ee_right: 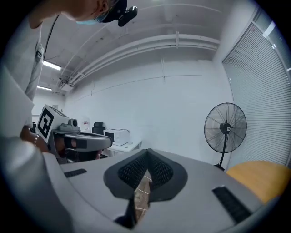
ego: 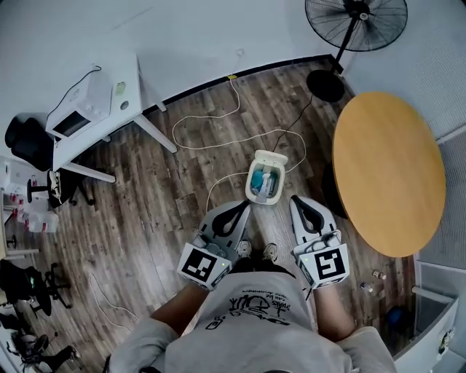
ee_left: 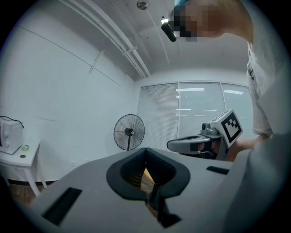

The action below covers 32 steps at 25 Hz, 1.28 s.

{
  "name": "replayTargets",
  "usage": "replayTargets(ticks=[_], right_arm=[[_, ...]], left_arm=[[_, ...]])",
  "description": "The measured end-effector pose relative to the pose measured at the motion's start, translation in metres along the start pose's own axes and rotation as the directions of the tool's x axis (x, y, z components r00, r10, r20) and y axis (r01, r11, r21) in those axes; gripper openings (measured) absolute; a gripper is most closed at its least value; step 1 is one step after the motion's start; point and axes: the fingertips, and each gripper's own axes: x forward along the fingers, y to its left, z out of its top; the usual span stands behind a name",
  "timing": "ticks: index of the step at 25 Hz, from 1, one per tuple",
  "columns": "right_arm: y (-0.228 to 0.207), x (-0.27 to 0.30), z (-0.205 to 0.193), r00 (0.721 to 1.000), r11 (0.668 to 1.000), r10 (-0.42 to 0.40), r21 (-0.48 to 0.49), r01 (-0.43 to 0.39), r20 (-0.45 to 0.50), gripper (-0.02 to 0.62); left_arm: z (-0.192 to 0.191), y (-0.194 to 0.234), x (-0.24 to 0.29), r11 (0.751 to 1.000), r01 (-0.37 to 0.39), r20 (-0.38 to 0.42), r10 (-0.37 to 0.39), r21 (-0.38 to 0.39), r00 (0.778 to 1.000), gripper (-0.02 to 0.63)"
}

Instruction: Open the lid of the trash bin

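Trash bin (ego: pixel 280 182) on floor (ego: pixel 167 211) (round table (ego: pixel 386 171) to right).

Round wooden table (ego: pixel 389 171), black standing fan (ego: pixel 356 22), white desk (ego: pixel 125 109), white cable (ego: pixel 218 140) on floor (ego: pixel 145 218)

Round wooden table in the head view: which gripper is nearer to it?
Right. The right gripper hangs just left of the round table; the left gripper is farther left, beyond the right one.

1. The left tool (ego: pixel 242 209) and the right tool (ego: pixel 297 202) are held side by side at waist height, near each other but not touching, both pointing forward.
2. Each tool's jaws meet at the tips, with nothing between them.
3. Both forearms (ego: pixel 180 306) are bare.
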Motion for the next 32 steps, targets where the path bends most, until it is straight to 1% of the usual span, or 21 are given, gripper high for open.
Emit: replayTargets(ticks=[7,11,13,16,19,24,32], right_arm=[[0.015,-0.017,0.04,0.998,1.0,0.011,-0.022,-0.01,0.065,0.006],[0.02,-0.029,0.058,0.994,1.0,0.011,-0.027,-0.008,0.108,0.006],[0.02,-0.036,0.063,0.994,0.999,0.01,-0.036,-0.006,0.11,0.006],[0.02,-0.045,0.072,0.993,0.999,0.008,-0.04,-0.004,0.117,0.006],[0.022,-0.053,0.084,0.991,0.999,0.013,-0.036,-0.009,0.13,0.006],[0.027,-0.063,0.092,0.989,0.999,0.01,-0.048,-0.004,0.144,0.006],[0.03,-0.067,0.101,0.986,0.998,-0.011,-0.051,0.02,0.165,0.005]], left_arm=[[0.026,-0.01,-0.011,1.0,0.003,0.028,-0.003,0.02,1.0,0.015],[0.043,-0.02,-0.02,1.0,0.015,0.049,-0.015,0.01,0.999,0.015],[0.05,-0.026,-0.023,1.0,0.019,0.055,-0.019,0.005,0.998,0.015],[0.059,-0.031,-0.028,0.999,0.026,0.079,-0.028,0.036,0.996,0.015],[0.068,-0.035,-0.031,0.999,0.027,0.086,-0.03,0.039,0.996,0.015],[0.075,-0.043,-0.038,0.998,0.039,0.094,-0.043,0.051,0.995,0.015],[0.086,-0.042,-0.043,0.997,0.035,0.116,-0.043,0.071,0.992,0.015]])
